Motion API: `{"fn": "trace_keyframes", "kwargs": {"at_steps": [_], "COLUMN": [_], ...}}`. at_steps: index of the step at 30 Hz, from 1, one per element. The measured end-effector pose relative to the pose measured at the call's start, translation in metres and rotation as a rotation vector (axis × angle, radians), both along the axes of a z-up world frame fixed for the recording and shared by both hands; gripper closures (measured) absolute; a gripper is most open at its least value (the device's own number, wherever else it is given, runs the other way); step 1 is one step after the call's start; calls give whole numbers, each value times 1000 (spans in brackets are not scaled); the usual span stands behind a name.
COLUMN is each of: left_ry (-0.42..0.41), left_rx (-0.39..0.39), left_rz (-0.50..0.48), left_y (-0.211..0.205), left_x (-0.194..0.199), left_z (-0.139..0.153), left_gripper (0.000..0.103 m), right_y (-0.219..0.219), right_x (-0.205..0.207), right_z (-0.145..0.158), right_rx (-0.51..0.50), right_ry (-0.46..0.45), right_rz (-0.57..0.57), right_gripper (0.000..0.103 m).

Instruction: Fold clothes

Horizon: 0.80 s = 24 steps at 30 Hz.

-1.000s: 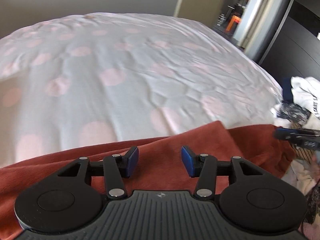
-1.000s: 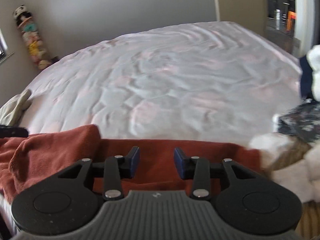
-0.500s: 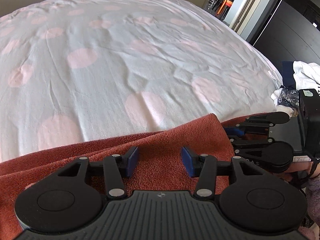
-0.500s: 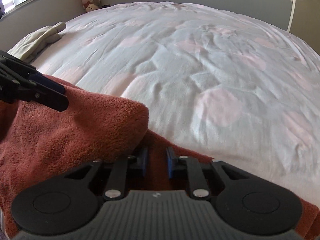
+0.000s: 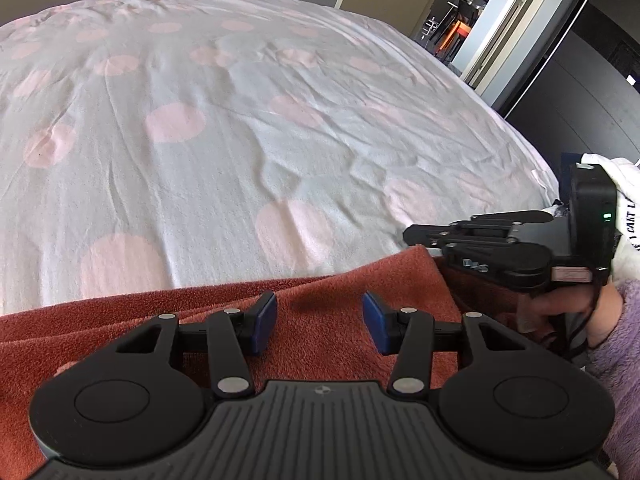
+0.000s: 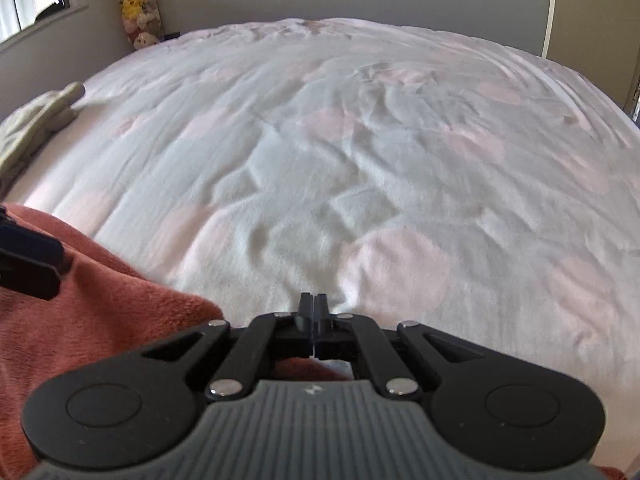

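A rust-red fleece garment [image 5: 328,300] lies along the near edge of the bed. My left gripper [image 5: 319,322] is open and hovers over it, its blue pads apart with the fabric showing between them. My right gripper [image 6: 314,310] is shut, and the red garment [image 6: 80,312] shows to its left and under its fingers; whether cloth is pinched between the pads is hidden. In the left wrist view the right gripper [image 5: 416,236] appears at the garment's right corner, held by a hand in a purple sleeve.
The bed [image 5: 240,120] has a pale sheet with pink dots, wrinkled in the middle. A pile of white and dark clothes [image 5: 624,200] lies at the right. A beige garment [image 6: 36,124] lies at the bed's far left. An open doorway [image 5: 472,12] is beyond.
My right gripper has closed from open to shut at the garment's right corner. The left gripper stayed open over the red fabric and tilted up slightly.
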<state>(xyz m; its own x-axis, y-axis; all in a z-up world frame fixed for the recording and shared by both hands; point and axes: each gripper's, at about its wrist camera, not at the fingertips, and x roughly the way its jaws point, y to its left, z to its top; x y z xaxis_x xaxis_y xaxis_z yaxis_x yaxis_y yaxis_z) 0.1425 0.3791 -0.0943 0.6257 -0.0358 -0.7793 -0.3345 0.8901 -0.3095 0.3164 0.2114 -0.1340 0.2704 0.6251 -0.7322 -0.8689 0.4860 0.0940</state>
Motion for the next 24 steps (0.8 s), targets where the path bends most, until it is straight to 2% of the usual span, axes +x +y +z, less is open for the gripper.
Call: {"fn": "trace_keyframes", "kwargs": {"at_steps": [1, 3, 4, 6, 9, 11, 14, 16, 17, 18, 20, 22, 24], "left_ry": [-4, -8, -8, -4, 4, 10, 12, 14, 16, 17, 19, 13, 7], "left_rx": [-2, -9, -10, -3, 6, -1, -19, -28, -32, -34, -42, -50, -55], "left_rz": [-1, -2, -3, -6, -9, 3, 22, 32, 37, 41, 48, 52, 48], "left_y": [-1, -2, -2, -3, -4, -3, 1, 3, 5, 6, 8, 8, 6], "left_x": [-3, -7, -8, -10, -14, -18, -24, -27, -29, -29, -31, -31, -33], "left_z": [2, 2, 1, 1, 0, -2, -5, -6, -7, -8, -9, -10, -8], "left_gripper": [58, 56, 56, 55, 51, 51, 51, 51, 51, 51, 51, 51, 51], "right_y": [-7, -16, -21, -26, -29, -25, -5, 7, 11, 12, 16, 17, 21], "right_x": [-1, -13, -19, -32, -46, -55, -64, -62, -59, -61, -64, -65, -52], "right_z": [7, 14, 18, 16, 8, 5, -6, -15, -18, -17, -15, -13, -15], "right_rx": [20, 1, -11, -67, -84, -70, -114, -144, -144, -149, -157, -154, -132], "right_ry": [13, -18, -34, -81, -53, -54, -138, -127, -103, -117, -148, -181, -155], "right_rz": [7, 59, 86, 146, 222, 250, 281, 290, 279, 284, 292, 277, 205], "right_gripper": [94, 77, 63, 61, 59, 46, 41, 45, 54, 60, 97, 99, 100]}}
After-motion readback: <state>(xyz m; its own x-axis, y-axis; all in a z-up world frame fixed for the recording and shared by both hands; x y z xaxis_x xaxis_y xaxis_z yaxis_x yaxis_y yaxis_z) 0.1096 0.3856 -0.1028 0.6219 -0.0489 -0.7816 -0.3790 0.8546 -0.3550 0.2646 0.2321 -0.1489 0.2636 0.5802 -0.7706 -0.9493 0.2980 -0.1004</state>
